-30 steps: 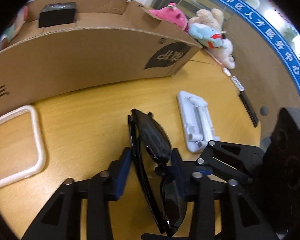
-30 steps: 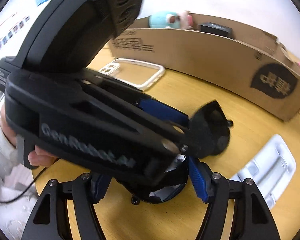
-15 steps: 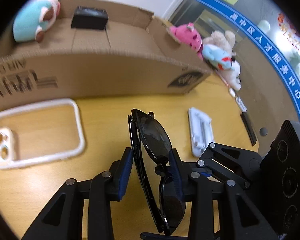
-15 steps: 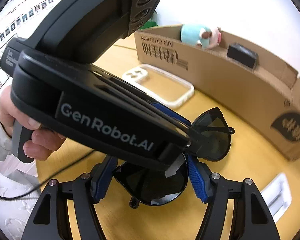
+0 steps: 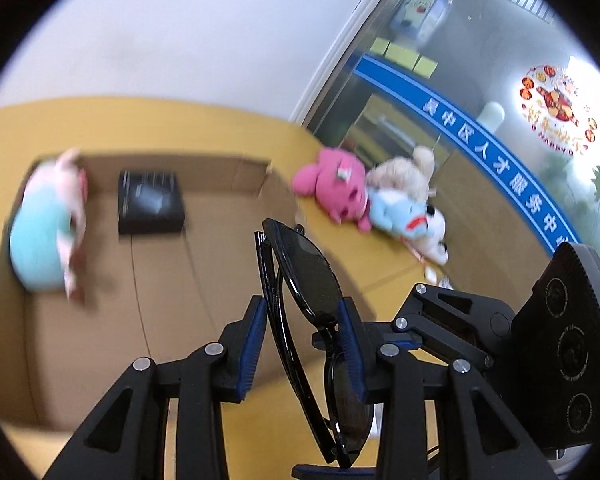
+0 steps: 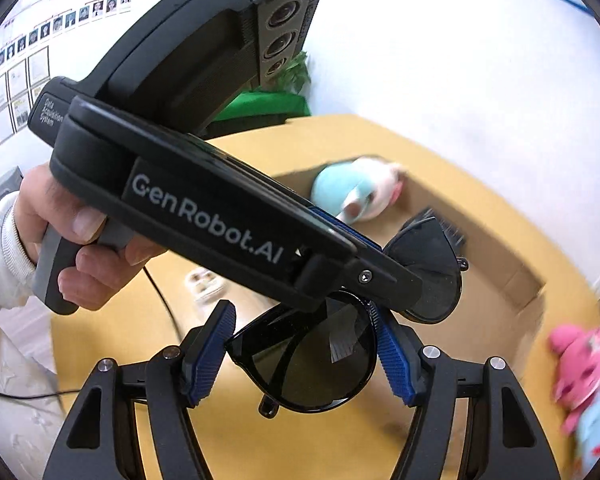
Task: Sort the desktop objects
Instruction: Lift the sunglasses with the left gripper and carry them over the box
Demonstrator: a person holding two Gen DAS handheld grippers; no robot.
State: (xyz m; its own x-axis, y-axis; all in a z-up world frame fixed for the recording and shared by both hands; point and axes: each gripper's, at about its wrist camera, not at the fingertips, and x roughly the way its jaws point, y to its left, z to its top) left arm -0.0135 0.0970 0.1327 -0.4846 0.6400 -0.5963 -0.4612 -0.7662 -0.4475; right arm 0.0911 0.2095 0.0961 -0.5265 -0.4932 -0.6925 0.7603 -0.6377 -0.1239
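Black sunglasses point(image 5: 300, 276) hang in the air, held by both grippers. My left gripper point(image 5: 302, 328) is shut on the folded frame near the bridge, its blue pads point(image 5: 252, 332) pressing both sides. My right gripper point(image 6: 300, 356) is shut across one dark lens of the sunglasses point(image 6: 308, 364); the other lens sticks out past the left gripper's housing point(image 6: 204, 200), which a hand point(image 6: 72, 248) holds. Below and beyond lies the open cardboard box point(image 5: 220, 168), seen from above. It holds a teal plush point(image 5: 40, 232) and a small black box point(image 5: 150, 208).
Pink point(image 5: 332, 188), beige point(image 5: 404, 172) and blue point(image 5: 400, 212) plush toys lie on the yellow table point(image 5: 360, 256) right of the box. In the right wrist view a white phone case point(image 6: 204, 284) shows blurred on the table below, next to a black cable point(image 6: 168, 312).
Both grippers have risen together with the sunglasses, from just over the table to above the box's rim. The box interior now shows; the white holder has left the left view.
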